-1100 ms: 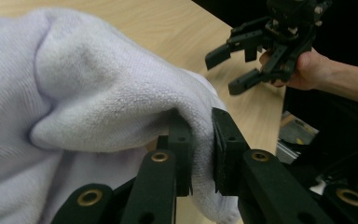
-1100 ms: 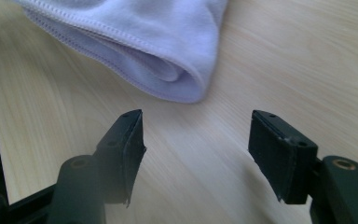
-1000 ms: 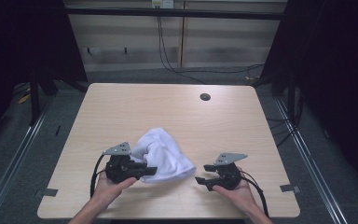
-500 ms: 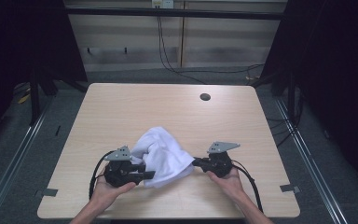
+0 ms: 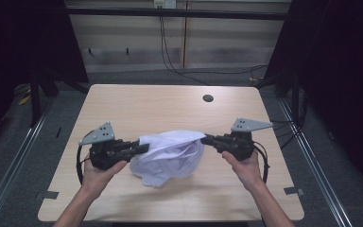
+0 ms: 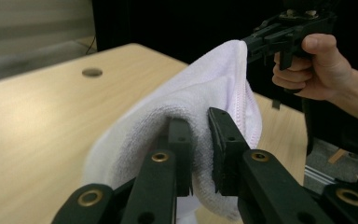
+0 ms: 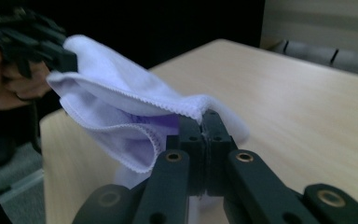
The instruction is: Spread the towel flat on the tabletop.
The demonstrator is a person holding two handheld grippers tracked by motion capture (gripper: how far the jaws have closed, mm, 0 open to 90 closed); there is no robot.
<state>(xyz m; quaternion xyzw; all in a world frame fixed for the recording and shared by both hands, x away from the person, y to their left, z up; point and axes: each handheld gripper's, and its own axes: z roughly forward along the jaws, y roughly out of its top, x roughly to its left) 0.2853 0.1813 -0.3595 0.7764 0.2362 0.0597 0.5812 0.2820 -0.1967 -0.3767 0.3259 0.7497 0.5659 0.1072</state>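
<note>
The left gripper [image 6: 199, 154] has its jaws pinched on a thick fold of the white towel [image 5: 168, 153], having just closed further on it, and the right gripper [image 7: 204, 135] has its jaws pressed tight together on the towel's hemmed edge. Between them the towel hangs in a slack sling above the near half of the wooden table [image 5: 160, 106], its lower folds drooping toward the tabletop, a hand [image 5: 97, 172] behind each gripper.
</note>
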